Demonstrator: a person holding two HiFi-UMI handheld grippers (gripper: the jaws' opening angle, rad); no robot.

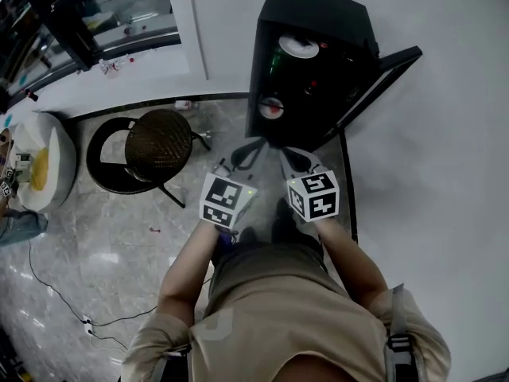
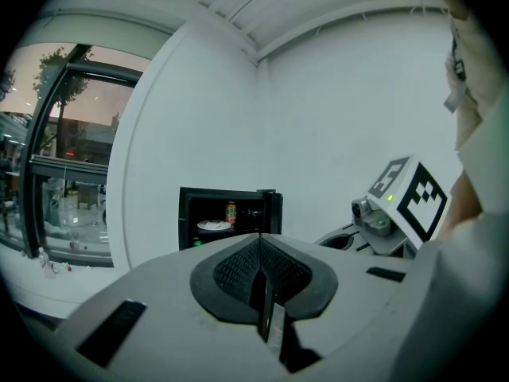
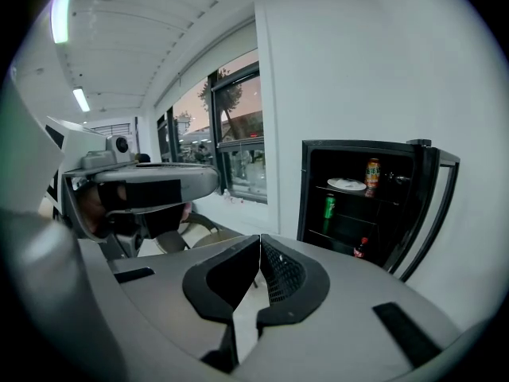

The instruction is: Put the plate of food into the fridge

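A black mini fridge (image 1: 310,62) stands against the white wall with its door (image 1: 380,79) swung open to the right. A white plate (image 3: 347,185) lies on its upper shelf beside an orange can (image 3: 372,171). The left gripper view shows the same plate (image 2: 213,226) inside the fridge (image 2: 191,213). My left gripper (image 1: 248,153) and right gripper (image 1: 296,159) are held side by side close to the person's body, a short way in front of the fridge. Both are shut with nothing between the jaws, as their own views show for the left gripper (image 2: 260,241) and the right gripper (image 3: 259,241).
A green can (image 3: 329,206) and a red bottle (image 3: 362,248) sit on the lower shelves. A dark round chair (image 1: 159,143) stands left of the fridge. A white round seat (image 1: 49,161) is at the far left. Cables (image 1: 87,321) trail on the marble floor.
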